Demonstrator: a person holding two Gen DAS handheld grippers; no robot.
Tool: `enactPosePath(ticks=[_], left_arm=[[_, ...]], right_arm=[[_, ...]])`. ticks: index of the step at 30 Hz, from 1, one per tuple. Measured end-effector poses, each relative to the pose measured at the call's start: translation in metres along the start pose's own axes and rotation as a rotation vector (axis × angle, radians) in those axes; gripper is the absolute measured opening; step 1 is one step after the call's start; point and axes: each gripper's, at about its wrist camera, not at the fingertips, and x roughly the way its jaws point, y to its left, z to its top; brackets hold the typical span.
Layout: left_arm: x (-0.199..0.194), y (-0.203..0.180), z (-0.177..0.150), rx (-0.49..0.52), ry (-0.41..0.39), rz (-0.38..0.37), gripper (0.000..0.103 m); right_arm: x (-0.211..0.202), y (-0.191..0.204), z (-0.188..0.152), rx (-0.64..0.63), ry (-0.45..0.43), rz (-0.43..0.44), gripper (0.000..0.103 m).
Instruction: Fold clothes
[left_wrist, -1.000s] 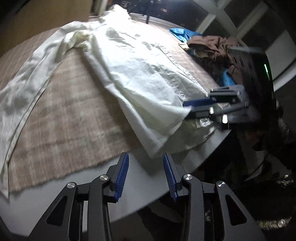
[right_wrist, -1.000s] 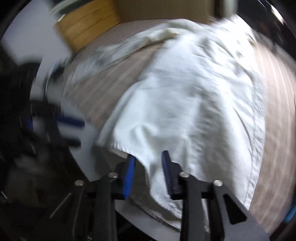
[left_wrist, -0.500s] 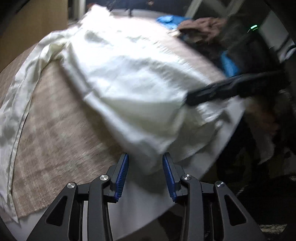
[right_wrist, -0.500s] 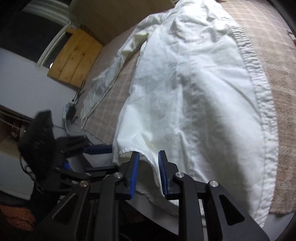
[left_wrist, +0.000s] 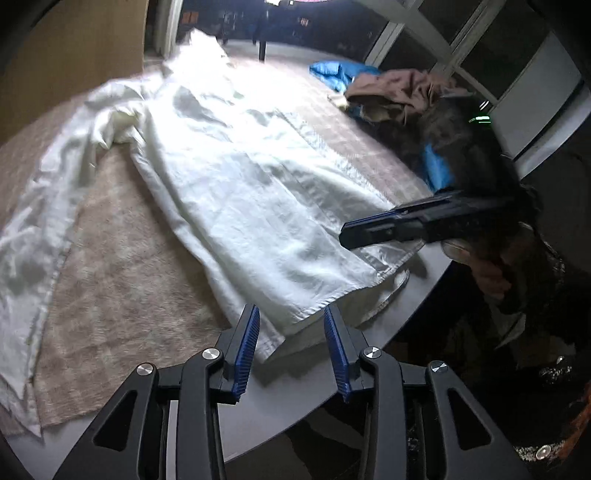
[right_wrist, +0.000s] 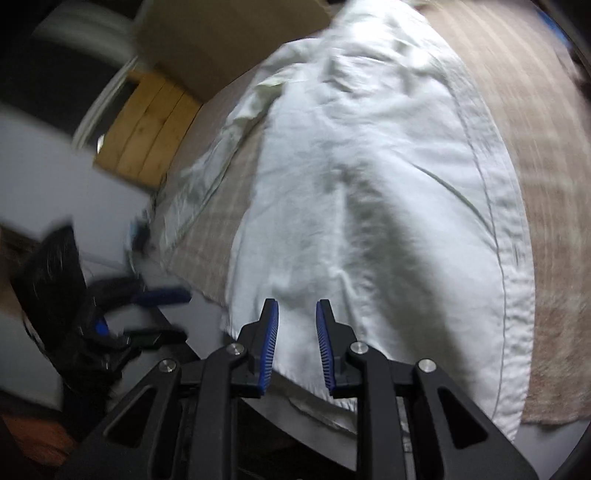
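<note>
A white long-sleeved shirt (left_wrist: 236, 192) lies spread on a beige checked cloth (left_wrist: 122, 295) over a round grey table (left_wrist: 295, 398). Its hem reaches the near table edge. My left gripper (left_wrist: 291, 325) is open, its jaws on either side of the hem's near corner, not closed on it. My right gripper (right_wrist: 296, 325) is open over the hem of the shirt (right_wrist: 369, 192), a little further along the edge. The right gripper also shows in the left wrist view (left_wrist: 373, 230), and the left gripper, blurred, in the right wrist view (right_wrist: 162, 295).
A pile of brown (left_wrist: 399, 92) and blue clothes (left_wrist: 340, 74) lies at the far right of the table. One shirt sleeve (left_wrist: 33, 236) trails down the left side. A wooden panel (right_wrist: 147, 125) stands beyond the table's left.
My left gripper has moved forward to the hem corner, which now lies between its jaws. My right gripper's jaws have opened a little wider and sit over the hem.
</note>
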Motion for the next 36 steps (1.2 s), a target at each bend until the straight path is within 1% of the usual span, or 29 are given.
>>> enactPosePath(ticks=[3, 5, 6, 7, 9, 10, 11, 12, 13, 15, 18, 20, 22, 25, 26, 28, 29, 30, 31, 33, 34, 35, 36], left_arm=[[0.023, 0.004, 0.004, -0.014, 0.062, -0.007, 0.034], [0.037, 0.007, 0.006, -0.018, 0.098, 0.008, 0.032], [0.042, 0.009, 0.007, -0.021, 0.114, 0.014, 0.028], [0.046, 0.009, 0.008, -0.024, 0.123, 0.01, 0.015], [0.042, 0.01, 0.013, -0.027, 0.116, -0.018, 0.004], [0.04, 0.01, 0.016, -0.027, 0.112, -0.032, 0.004], [0.035, 0.008, 0.022, -0.01, 0.104, -0.042, 0.004], [0.031, 0.005, 0.028, 0.006, 0.096, -0.051, 0.004], [0.027, 0.003, 0.034, 0.023, 0.088, -0.06, 0.004], [0.027, -0.002, 0.05, 0.057, 0.09, -0.06, 0.004], [0.033, -0.009, 0.072, 0.093, 0.098, -0.069, 0.003], [0.037, -0.014, 0.084, 0.108, 0.102, -0.062, 0.003], [0.039, -0.017, 0.092, 0.117, 0.1, -0.044, 0.003], [0.026, -0.006, 0.088, 0.083, 0.09, -0.04, 0.005], [0.021, -0.001, 0.082, 0.074, 0.09, -0.012, 0.005], [0.014, 0.009, 0.067, 0.067, 0.099, 0.079, 0.005], [0.009, 0.015, 0.058, 0.056, 0.099, 0.107, 0.005], [0.004, 0.022, 0.046, 0.03, 0.099, 0.125, 0.007], [0.002, 0.026, 0.039, 0.013, 0.097, 0.131, 0.008], [-0.003, 0.033, 0.022, -0.011, 0.095, 0.138, 0.01], [-0.005, 0.036, 0.014, -0.023, 0.094, 0.141, 0.011], [-0.008, 0.039, 0.006, -0.035, 0.092, 0.144, 0.012], [-0.009, 0.039, 0.0, -0.043, 0.087, 0.139, 0.012]], right_arm=[[-0.001, 0.025, -0.007, -0.129, 0.0, -0.08, 0.022], [-0.002, 0.032, -0.009, -0.176, -0.003, -0.112, 0.022], [-0.004, 0.035, -0.012, -0.196, -0.005, -0.125, 0.022], [-0.007, 0.035, -0.016, -0.215, -0.01, -0.137, 0.023], [-0.014, 0.032, -0.024, -0.249, -0.023, -0.157, 0.026], [-0.017, 0.034, -0.026, -0.272, -0.032, -0.166, 0.03], [-0.019, 0.035, -0.028, -0.294, -0.042, -0.174, 0.037], [-0.022, 0.036, -0.031, -0.317, -0.05, -0.179, 0.041], [-0.024, 0.038, -0.033, -0.341, -0.06, -0.177, 0.049], [-0.023, 0.044, -0.034, -0.388, -0.078, -0.177, 0.05], [-0.011, 0.054, -0.034, -0.463, -0.09, -0.197, 0.05], [0.004, 0.057, -0.032, -0.492, -0.071, -0.228, 0.05], [0.017, 0.057, -0.031, -0.502, -0.037, -0.228, 0.05], [0.026, 0.063, -0.035, -0.519, -0.011, -0.2, 0.05], [0.028, 0.067, -0.036, -0.535, -0.013, -0.196, 0.05], [0.033, 0.076, -0.036, -0.566, -0.015, -0.192, 0.05], [0.037, 0.081, -0.035, -0.582, -0.016, -0.197, 0.05], [0.043, 0.086, -0.034, -0.601, -0.013, -0.208, 0.05], [0.049, 0.09, -0.034, -0.622, -0.004, -0.228, 0.049], [0.058, 0.093, -0.031, -0.64, 0.02, -0.255, 0.029], [0.058, 0.09, -0.028, -0.623, 0.032, -0.245, 0.012], [0.056, 0.087, -0.024, -0.605, 0.035, -0.24, 0.007], [0.051, 0.083, -0.02, -0.584, 0.025, -0.241, 0.006]])
